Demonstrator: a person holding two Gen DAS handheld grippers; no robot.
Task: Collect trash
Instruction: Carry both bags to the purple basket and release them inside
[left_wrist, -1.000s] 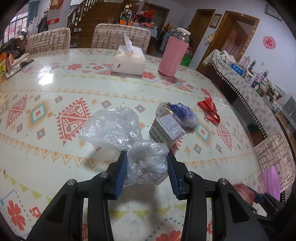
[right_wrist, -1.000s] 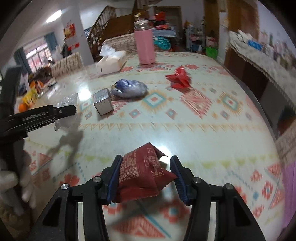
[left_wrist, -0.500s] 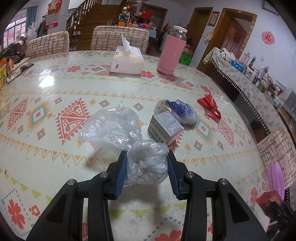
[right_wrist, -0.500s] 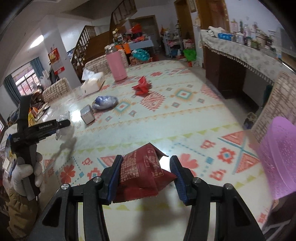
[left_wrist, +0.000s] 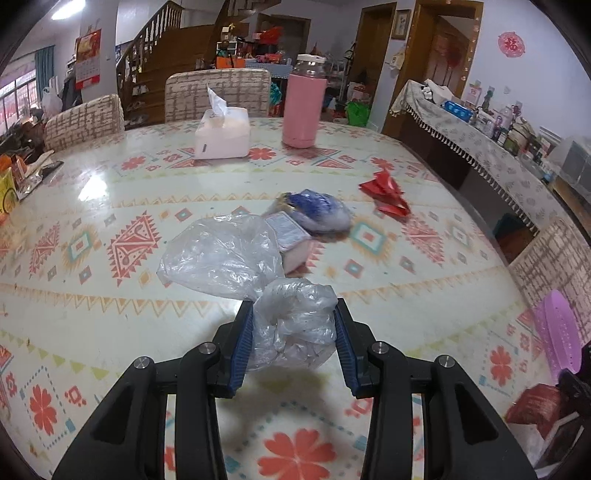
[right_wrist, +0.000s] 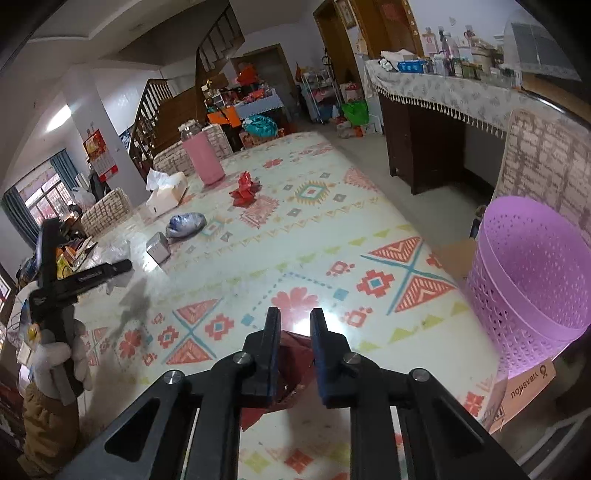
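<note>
**Over the patterned table, both grippers loaded**

Above the glossy patterned tablecloth (left_wrist: 92, 325) I tilt both grippers down. My left gripper (left_wrist: 293, 332) pinches a crumpled clear plastic bag (left_wrist: 236, 258) that billows toward eleven o'clock. My right gripper (right_wrist: 294, 334) has its jaws squeezed narrow on a creased dark-red foil packet (right_wrist: 291, 363); the perforated purple plastic bin (right_wrist: 532, 266) stands at two o'clock. My gloved left hand (right_wrist: 55, 363) shows at nine o'clock.
</note>
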